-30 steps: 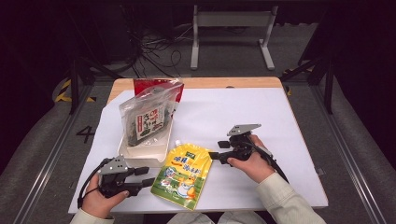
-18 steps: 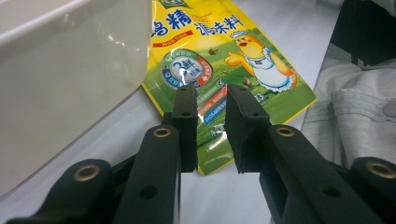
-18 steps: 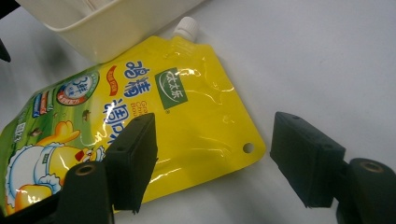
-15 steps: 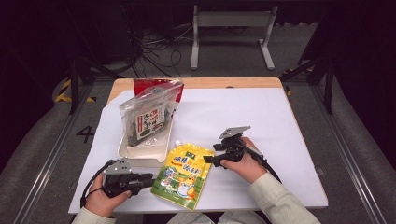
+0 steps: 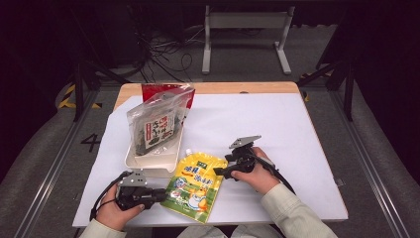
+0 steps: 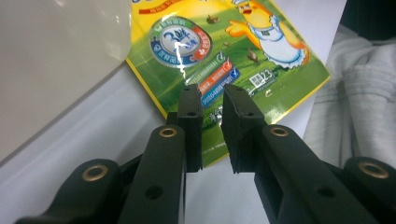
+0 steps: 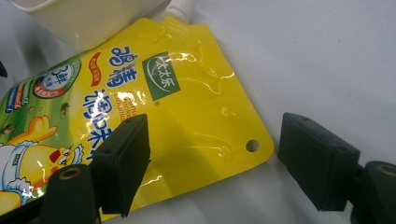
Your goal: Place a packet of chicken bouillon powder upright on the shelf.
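A yellow-green spouted pouch (image 5: 195,186) with a cartoon chicken lies flat on the white sheet near the front edge. My left gripper (image 5: 161,194) rests at its left edge. Its jaws (image 6: 208,93) have just been closing and stand a narrow gap apart over the pouch's (image 6: 233,46) printed edge, not pressing on it. My right gripper (image 5: 219,172) is at the pouch's upper right corner. Its jaws (image 7: 212,135) have just been opening and stand wide. The pouch's (image 7: 187,107) corner with the punched hole lies between them, untouched.
A white tray (image 5: 148,161) stands just behind the pouch, holding a clear zip bag (image 5: 156,129) of dark contents with a red label. A red packet (image 5: 153,90) stands behind it. The white sheet (image 5: 277,124) covers the wooden table. A person's sleeve (image 6: 359,93) is close by.
The left jaws have narrowed to a slim gap. The right gripper has come down and left to the pouch's corner, its jaws spreading wider.
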### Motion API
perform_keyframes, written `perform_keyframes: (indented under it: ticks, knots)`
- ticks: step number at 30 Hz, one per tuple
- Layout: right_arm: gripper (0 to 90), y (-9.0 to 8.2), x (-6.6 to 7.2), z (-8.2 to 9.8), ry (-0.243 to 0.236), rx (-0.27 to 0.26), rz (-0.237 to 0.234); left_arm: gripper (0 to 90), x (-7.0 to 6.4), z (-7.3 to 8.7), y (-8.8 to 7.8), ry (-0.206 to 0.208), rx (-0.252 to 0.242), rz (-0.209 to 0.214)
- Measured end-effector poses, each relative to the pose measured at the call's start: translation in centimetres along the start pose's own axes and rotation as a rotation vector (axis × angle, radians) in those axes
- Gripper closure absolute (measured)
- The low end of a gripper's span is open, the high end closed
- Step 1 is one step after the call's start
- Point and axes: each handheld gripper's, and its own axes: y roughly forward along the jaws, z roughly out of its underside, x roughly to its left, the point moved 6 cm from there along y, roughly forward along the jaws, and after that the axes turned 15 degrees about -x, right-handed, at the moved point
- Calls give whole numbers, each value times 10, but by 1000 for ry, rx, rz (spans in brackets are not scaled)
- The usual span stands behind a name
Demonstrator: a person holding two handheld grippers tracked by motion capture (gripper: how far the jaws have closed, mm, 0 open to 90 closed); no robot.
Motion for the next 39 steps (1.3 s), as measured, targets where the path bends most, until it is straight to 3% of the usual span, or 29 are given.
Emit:
perform_keyframes:
  ticks: [7, 17, 25, 29, 39]
  knots:
    - [235, 3, -1, 2, 7, 8, -1, 792, 0, 3, 4, 6, 31, 7]
    - [284, 3, 4, 2, 10, 10, -14, 806, -1, 3, 6, 5, 27, 13]
    - [385, -2, 3, -2, 24, -5, -15, 804, -1, 3, 7, 4, 27, 15]
    - [509, -8, 5, -7, 43, -30, -24, 793, -3, 3, 8, 5, 23, 20]
    - [547, -5, 4, -5, 77, -2, -29, 805, -3, 2, 9, -1, 16, 31]
